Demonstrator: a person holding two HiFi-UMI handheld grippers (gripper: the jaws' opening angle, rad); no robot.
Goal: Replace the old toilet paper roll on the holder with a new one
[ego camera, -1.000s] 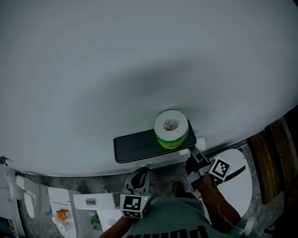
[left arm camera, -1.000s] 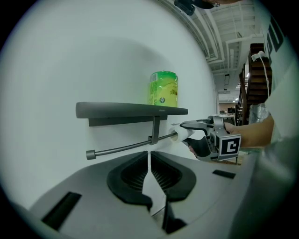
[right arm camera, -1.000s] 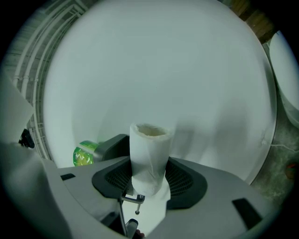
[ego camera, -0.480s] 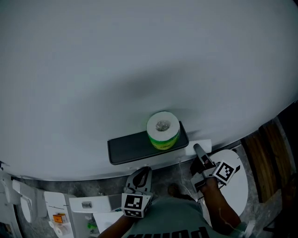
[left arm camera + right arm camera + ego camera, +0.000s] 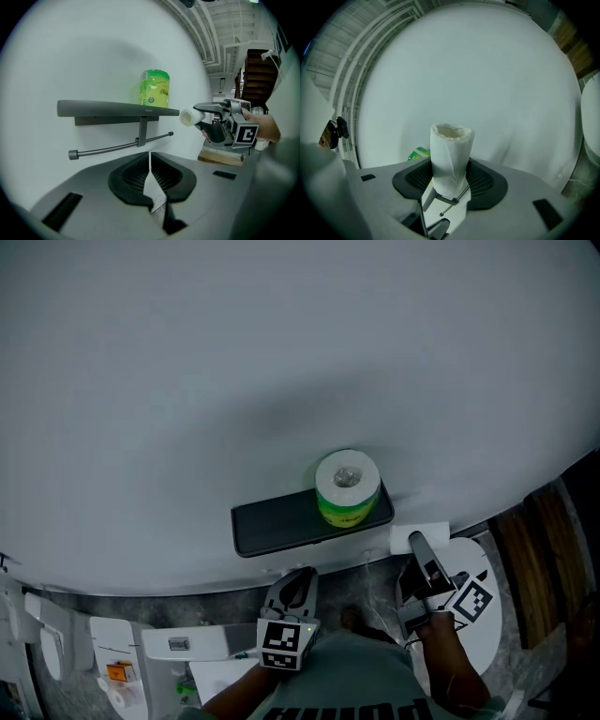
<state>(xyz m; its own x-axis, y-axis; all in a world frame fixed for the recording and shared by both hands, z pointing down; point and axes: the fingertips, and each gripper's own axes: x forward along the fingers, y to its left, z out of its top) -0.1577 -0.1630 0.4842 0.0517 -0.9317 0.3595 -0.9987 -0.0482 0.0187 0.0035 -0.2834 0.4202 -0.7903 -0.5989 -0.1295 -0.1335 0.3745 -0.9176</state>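
**Head view:** Dark shelf (image 5: pixel 281 529) fixed to white wall (image 5: pixel 281 352). New roll (image 5: pixel 348 488), green wrapper, stands upright on shelf's right end. Right gripper (image 5: pixel 422 546) sits just past shelf's right end, jaws clamped on old roll (image 5: pixel 403 540), a thin white remnant. Left gripper (image 5: pixel 298 579) is below shelf in pic, near its middle, apart from it. White toilet (image 5: pixel 487 620) lies under right gripper.

**Left gripper view:** Jaws closed tip to tip, nothing btwn them. Holder bar (image 5: pixel 119 146) hangs under shelf on a central post. Old roll is off the bar, held by right gripper just beside shelf's right end, abt level w/ shelf edge, not touching. New roll upright on top of shelf, towards right end.

**Right gripper view:** Jaws part-open, pads pressed on old roll's sides. Roll pokes out past the tips, hollow end towards wall. Green wrapper of new roll shows low left behind it.
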